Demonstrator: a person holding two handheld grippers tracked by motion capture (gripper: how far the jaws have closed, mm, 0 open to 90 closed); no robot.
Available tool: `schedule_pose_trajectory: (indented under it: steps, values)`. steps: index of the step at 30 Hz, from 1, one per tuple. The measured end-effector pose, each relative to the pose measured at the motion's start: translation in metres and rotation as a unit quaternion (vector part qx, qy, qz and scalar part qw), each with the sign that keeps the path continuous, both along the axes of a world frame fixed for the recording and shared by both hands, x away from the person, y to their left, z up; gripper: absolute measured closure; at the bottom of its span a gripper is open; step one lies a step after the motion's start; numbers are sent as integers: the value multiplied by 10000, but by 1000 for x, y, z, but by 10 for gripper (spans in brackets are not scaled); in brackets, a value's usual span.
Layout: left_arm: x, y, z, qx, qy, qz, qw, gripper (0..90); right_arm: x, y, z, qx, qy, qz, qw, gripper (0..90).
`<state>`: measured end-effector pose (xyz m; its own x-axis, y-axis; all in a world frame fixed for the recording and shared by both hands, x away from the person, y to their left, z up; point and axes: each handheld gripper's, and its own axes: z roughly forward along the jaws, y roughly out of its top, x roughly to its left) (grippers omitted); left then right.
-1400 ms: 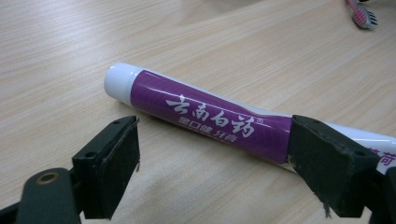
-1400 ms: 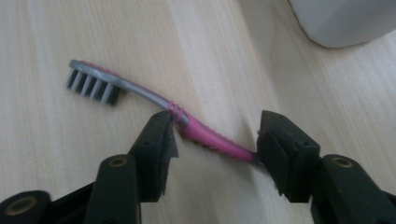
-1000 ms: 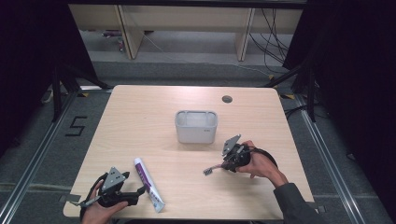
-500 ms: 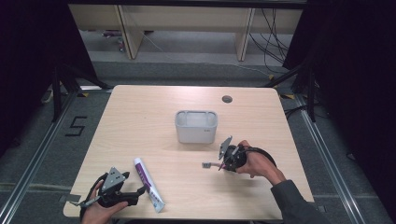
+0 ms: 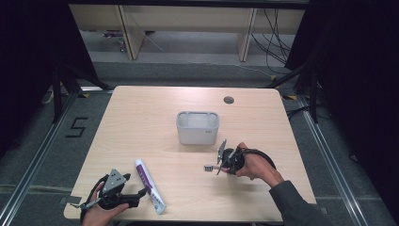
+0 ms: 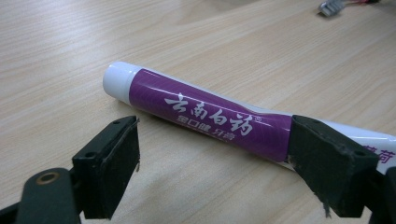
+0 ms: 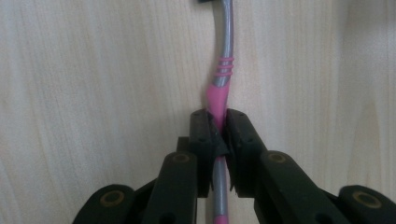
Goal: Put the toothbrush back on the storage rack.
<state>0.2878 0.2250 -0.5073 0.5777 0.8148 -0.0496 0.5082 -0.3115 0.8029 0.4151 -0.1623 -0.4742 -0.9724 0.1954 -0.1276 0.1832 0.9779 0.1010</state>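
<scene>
In the high view, the right claw (image 5: 217,165), right of centre, has just closed on a toothbrush (image 5: 210,167), likely bound for the grey bin (image 5: 197,128) above it; the wooden surface (image 5: 141,117) stands amid dark curtains. In the left gripper view, the left claw (image 6: 212,163) gapes around a purple toothpaste tube (image 6: 210,119), unpressed. In the right gripper view, the pads pinch the pink handle.

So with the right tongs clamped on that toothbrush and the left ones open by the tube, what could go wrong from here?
1. The right tongs pinch the slim pink and grey plastic toothbrush at one narrow spot on its handle; it may pivot or slip when lifted.
2. The open left tongs straddle the purple and white toothpaste tube, which lies slanted across them; closing could nudge it aside.
3. The grey rectangular plastic bin stands close to the right hand; a swing could bump it.
</scene>
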Motion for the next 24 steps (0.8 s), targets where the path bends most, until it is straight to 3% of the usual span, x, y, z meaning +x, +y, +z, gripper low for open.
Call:
schedule_pose_trajectory:
  steps: [1, 4, 5, 8, 9, 11, 13, 14, 16, 17, 19, 20, 21, 22, 23, 24]
  values:
    - [0, 0, 0, -13, -6, 10, 10000, 165, -2, 1, 2, 15, -31, -182, 9998, 827]
    - [0, 0, 0, -12, -2, -1, 10000, 165, -1, -1, 6, 72, -75, -210, 9997, 828]
    - [0, 0, 0, -9, 1, 2, 10000, 165, 0, -3, 9, 200, -128, -106, 9997, 830]
    - [0, 0, 0, -15, 2, 19, 10000, 166, -1, -6, 13, 276, -161, -327, 9990, 831]
    - [0, 0, 0, -18, 13, 12, 10000, 166, -1, -9, 17, 452, -164, -364, 9982, 831]
    - [0, 0, 0, -21, 13, 21, 10000, 165, -1, -11, 19, 520, -218, -409, 9976, 831]
    - [0, 0, 0, -11, 5, 3, 10000, 166, 1, -16, 26, 814, -209, -412, 9956, 831]
    - [0, 0, 0, -11, 5, 3, 10000, 166, 1, -16, 26, 814, -209, -412, 9956, 831]
    - [0, 0, 0, -30, 13, 31, 10000, 166, -1, -22, 36, 1059, -211, -458, 9931, 831]
    - [0, -2, -1, -139, -18, 103, 9998, 166, -2, -24, 40, 1147, -252, -532, 9917, 832]
    - [0, -2, -1, -127, -16, 90, 9999, 166, 0, -26, 43, 1266, -334, -422, 9905, 831]
    - [0, -1, -1, -120, -10, 82, 9999, 166, -2, -31, 50, 1529, -472, -523, 9857, 831]
    - [0, -2, -1, -123, -12, 90, 9999, 166, -2, -31, 50, 1529, -472, -523, 9857, 831]
    - [0, 0, 0, -16, 3, 51, 10000, 166, -3, -33, 54, 1638, -519, -661, 9829, 832]
    - [0, -2, -1, -126, -16, 92, 9999, 165, 0, -38, 59, 1924, -805, -652, 9758, 831]
    - [0, -2, -1, -126, -16, 92, 9999, 166, 0, -38, 59, 1924, -805, -652, 9758, 831]
